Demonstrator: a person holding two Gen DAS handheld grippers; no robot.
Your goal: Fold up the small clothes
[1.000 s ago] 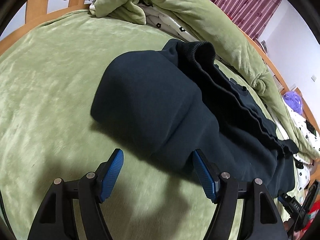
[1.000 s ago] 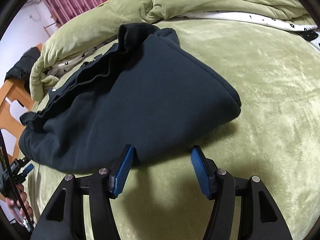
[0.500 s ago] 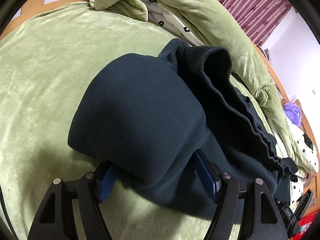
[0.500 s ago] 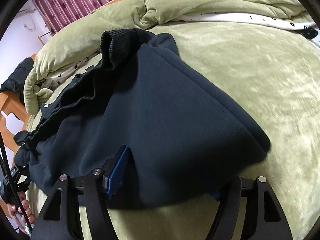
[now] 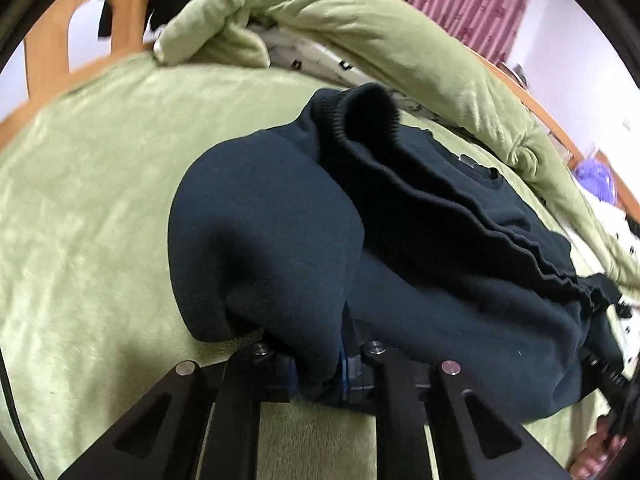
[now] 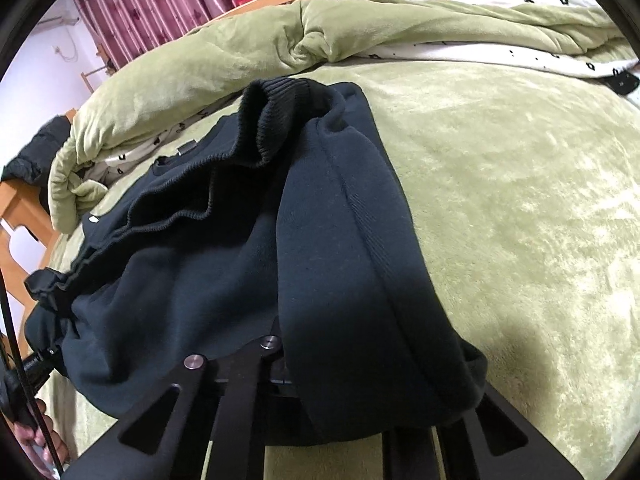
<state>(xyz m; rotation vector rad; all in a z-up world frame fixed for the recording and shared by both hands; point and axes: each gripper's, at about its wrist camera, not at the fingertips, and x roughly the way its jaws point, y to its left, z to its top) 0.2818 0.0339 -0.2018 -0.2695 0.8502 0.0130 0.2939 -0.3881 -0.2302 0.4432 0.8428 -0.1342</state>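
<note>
Lying on the green plush blanket beside the rolled green quilt, the dark navy sweatshirt has its near folded edge pinched by the left gripper and right gripper, both having just closed on the fabric.

The sweatshirt is dark navy; the blanket is plain green; the curtain is maroon, flower-patterned.
</note>
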